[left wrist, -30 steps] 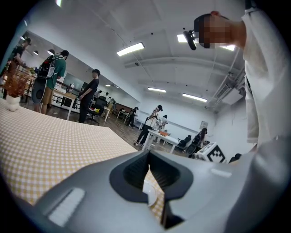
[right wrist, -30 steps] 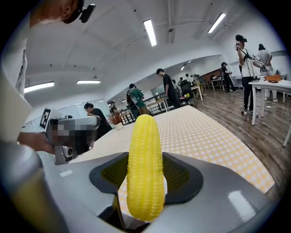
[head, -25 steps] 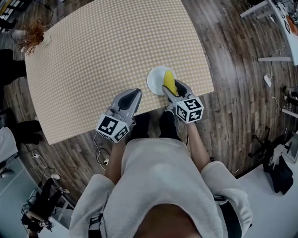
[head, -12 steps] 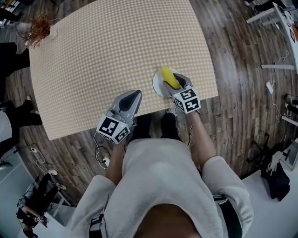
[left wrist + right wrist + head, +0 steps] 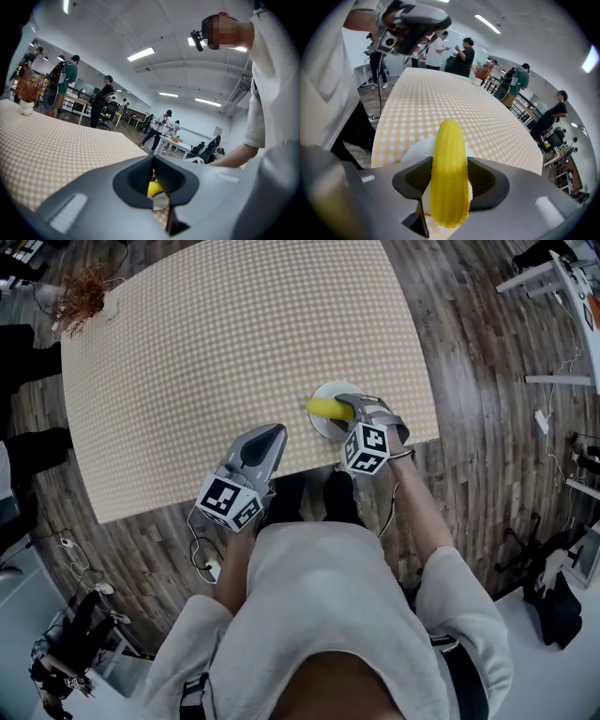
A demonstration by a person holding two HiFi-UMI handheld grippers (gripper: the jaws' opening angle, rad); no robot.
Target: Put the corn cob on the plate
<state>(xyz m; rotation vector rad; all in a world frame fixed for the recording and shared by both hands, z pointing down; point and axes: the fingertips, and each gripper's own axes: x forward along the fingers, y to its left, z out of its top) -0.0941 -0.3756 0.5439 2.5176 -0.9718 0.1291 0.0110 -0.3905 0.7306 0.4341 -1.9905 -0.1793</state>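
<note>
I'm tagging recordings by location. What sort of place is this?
Probably an open-plan office or lab: ceiling strip lights, white desks with office chairs, and several people standing about beyond the checked table.

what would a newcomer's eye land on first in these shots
The bright yellow corn cob stands out most, clamped between the jaws of the right gripper over the small round white plate. That plate sits near the front edge of the big beige checkered table, which has a dried reddish plant at its far left corner. The left gripper hovers to the plate's left, jaws together and empty.
</note>
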